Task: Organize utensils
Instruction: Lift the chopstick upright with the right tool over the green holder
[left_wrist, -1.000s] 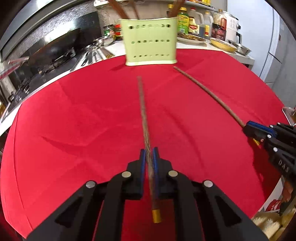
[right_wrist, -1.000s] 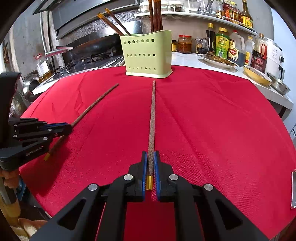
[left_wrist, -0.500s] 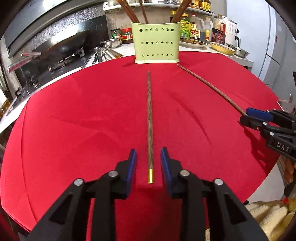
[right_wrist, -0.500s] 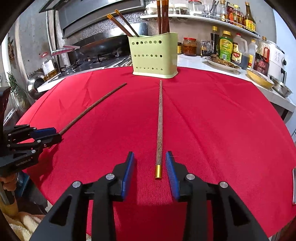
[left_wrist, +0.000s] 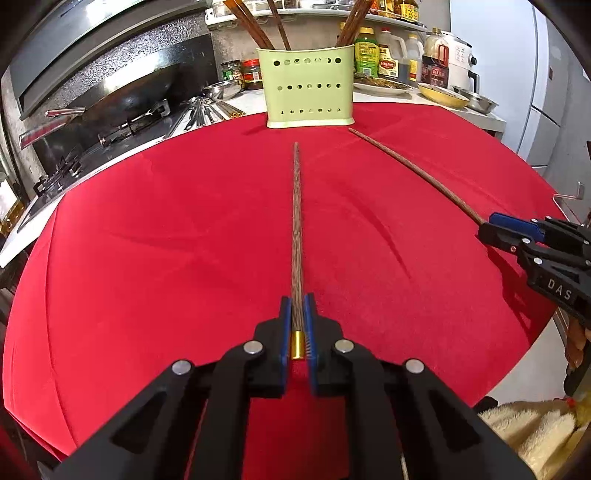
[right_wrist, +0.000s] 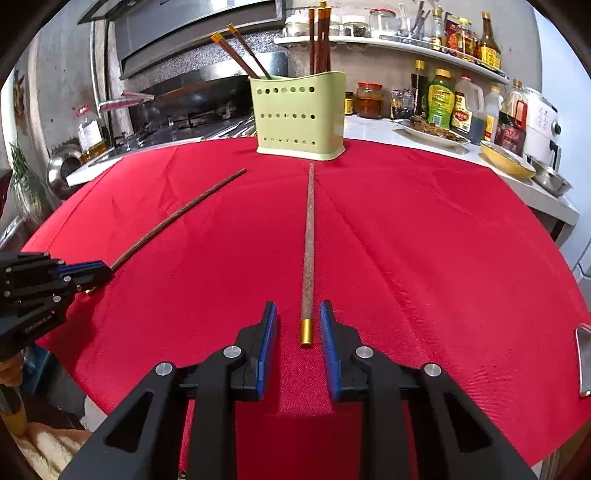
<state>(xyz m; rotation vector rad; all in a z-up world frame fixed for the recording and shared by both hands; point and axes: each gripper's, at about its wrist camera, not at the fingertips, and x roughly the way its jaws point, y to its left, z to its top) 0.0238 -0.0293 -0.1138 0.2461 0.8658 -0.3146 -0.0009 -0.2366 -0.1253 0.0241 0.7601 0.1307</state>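
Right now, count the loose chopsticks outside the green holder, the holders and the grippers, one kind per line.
Loose chopsticks: 2 (left chopstick clamped in the left gripper; right chopstick between the closing jaws of the right gripper, not yet pinched)
Green holder: 1
Grippers: 2
Total: 5

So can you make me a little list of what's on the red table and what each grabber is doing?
table: red cloth
holder: green holder at the far edge, chopsticks standing in it
left chopstick: left chopstick flat on the cloth, tip toward the holder
right chopstick: right chopstick flat on the cloth, tip toward the holder
left gripper: left gripper shut on the left chopstick near its gold end
right gripper: right gripper closing, gold end between the pads, not yet pinched
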